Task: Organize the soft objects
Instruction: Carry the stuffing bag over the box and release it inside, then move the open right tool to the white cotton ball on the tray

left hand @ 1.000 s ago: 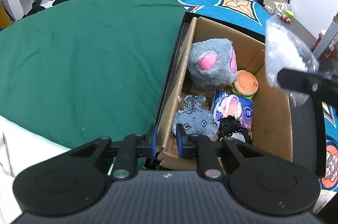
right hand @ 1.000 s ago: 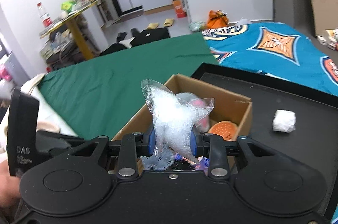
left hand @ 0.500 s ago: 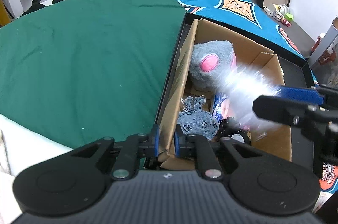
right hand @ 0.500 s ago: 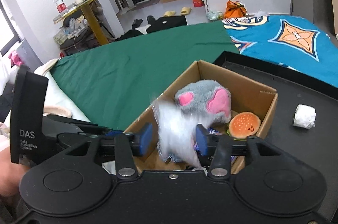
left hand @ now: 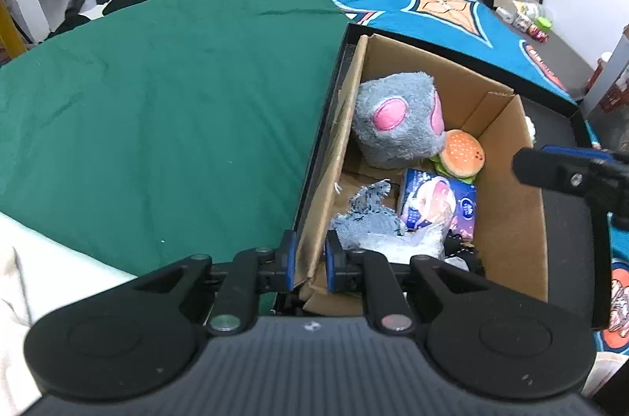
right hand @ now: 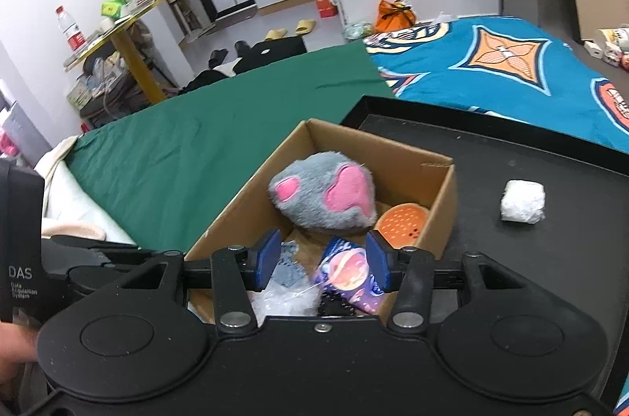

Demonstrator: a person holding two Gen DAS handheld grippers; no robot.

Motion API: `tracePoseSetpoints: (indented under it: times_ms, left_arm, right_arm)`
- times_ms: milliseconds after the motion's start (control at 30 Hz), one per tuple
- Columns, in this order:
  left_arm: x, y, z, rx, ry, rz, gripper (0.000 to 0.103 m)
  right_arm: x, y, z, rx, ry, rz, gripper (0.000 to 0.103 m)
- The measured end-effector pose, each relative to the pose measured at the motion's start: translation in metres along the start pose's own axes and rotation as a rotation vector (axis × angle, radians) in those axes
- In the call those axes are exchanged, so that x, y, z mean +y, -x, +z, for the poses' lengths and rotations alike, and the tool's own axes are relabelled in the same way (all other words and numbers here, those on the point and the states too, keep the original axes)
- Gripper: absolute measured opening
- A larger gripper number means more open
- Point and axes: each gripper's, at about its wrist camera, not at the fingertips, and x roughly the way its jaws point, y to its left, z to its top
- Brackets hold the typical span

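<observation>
The clear plastic bag (left hand: 397, 243) is lying in the cardboard box (left hand: 507, 219) at its near end, beside the denim scrap (left hand: 365, 219). Right gripper (right hand: 321, 261) is hovering released, empty. Left gripper (left hand: 308, 261) is clamping the box's near wall; advisable to keep steadying.

The left wrist camera sits low behind the left gripper (left hand: 308, 261), close over the near corner of the open brown cardboard box (left hand: 507, 219), looking down its length toward the far wall. The right wrist camera rides behind the right gripper (right hand: 321, 261), a little higher and further back, facing the same box (right hand: 442, 215) from its near end. Both views share the box's inside, the dark green cloth (left hand: 165, 109) (right hand: 188, 149) and the blue patterned blanket (left hand: 440, 7) (right hand: 511, 70) beyond it.
</observation>
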Motion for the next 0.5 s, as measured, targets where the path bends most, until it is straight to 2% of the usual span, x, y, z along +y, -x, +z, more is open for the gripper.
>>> tracePoseSetpoints:
  times_ms: [267, 333, 400, 500]
  left_arm:
    - [-0.005, -0.001, 0.006, 0.012, -0.005, 0.015, 0.018]
    - [-0.006, -0.002, 0.007, 0.018, -0.004, 0.025, 0.023]
    - [-0.009, -0.003, 0.008, 0.025, -0.009, 0.035, 0.034]
    - [-0.013, -0.002, 0.009, 0.02, -0.016, 0.045, 0.042]
  right_arm:
    - [-0.022, 0.007, 0.004, -0.047, -0.062, -0.062, 0.06]
    - [-0.027, 0.009, 0.005, -0.06, -0.074, -0.077, 0.061]
    - [-0.031, 0.01, 0.005, -0.073, -0.082, -0.086, 0.064]
    - [-0.037, 0.011, 0.006, -0.088, -0.095, -0.107, 0.068]
